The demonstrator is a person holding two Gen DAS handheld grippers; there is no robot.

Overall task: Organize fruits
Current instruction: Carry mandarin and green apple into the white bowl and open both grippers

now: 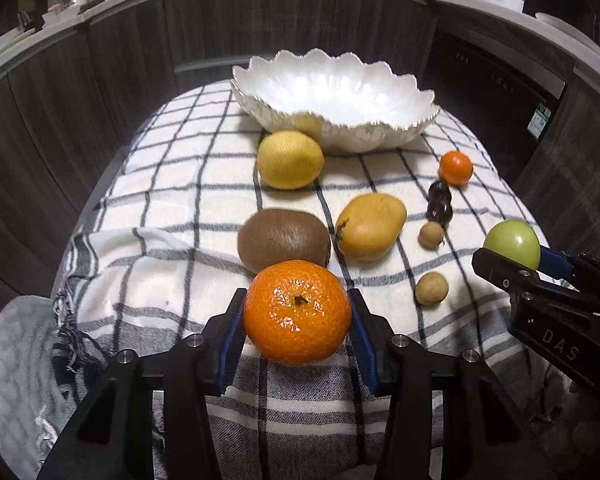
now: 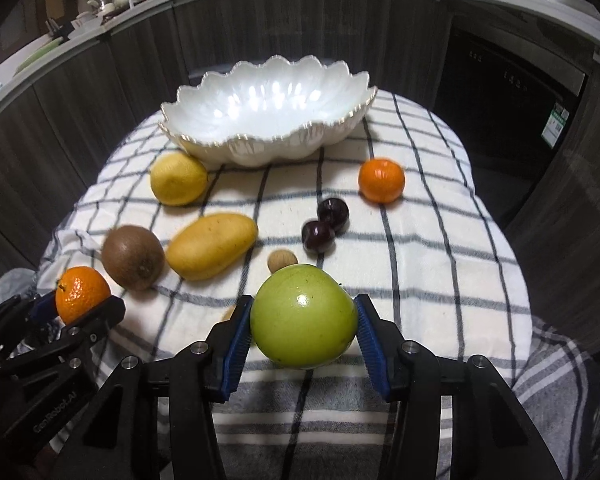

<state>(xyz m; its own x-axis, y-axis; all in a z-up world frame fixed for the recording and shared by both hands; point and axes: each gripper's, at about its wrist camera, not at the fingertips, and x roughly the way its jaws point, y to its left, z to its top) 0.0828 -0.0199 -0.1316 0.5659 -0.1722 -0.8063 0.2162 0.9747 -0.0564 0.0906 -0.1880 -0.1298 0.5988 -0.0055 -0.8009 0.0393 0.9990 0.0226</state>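
Observation:
My left gripper (image 1: 298, 316) is shut on a large orange mandarin (image 1: 297, 312), its blue pads pressed to both sides, held just above the checked cloth (image 1: 172, 184). The right gripper (image 2: 303, 326) is shut on a green apple (image 2: 303, 316), also raised off the cloth. A white scalloped bowl (image 2: 364, 92) stands empty at the far end. On the cloth lie a lemon (image 1: 290, 159), a kiwi (image 1: 283, 239), a yellow mango (image 1: 370, 226), a small mandarin (image 2: 381, 180), two dark plums (image 2: 325, 226) and two small brown round fruits (image 1: 431, 288).
The cloth-covered table drops off on every side, with dark wood cabinet fronts (image 1: 100, 80) curving round behind. A cluttered counter (image 2: 100, 4) runs along the top. A dark appliance (image 2: 508, 92) stands at the right. A grey patterned fabric (image 1: 16, 360) lies at the lower left.

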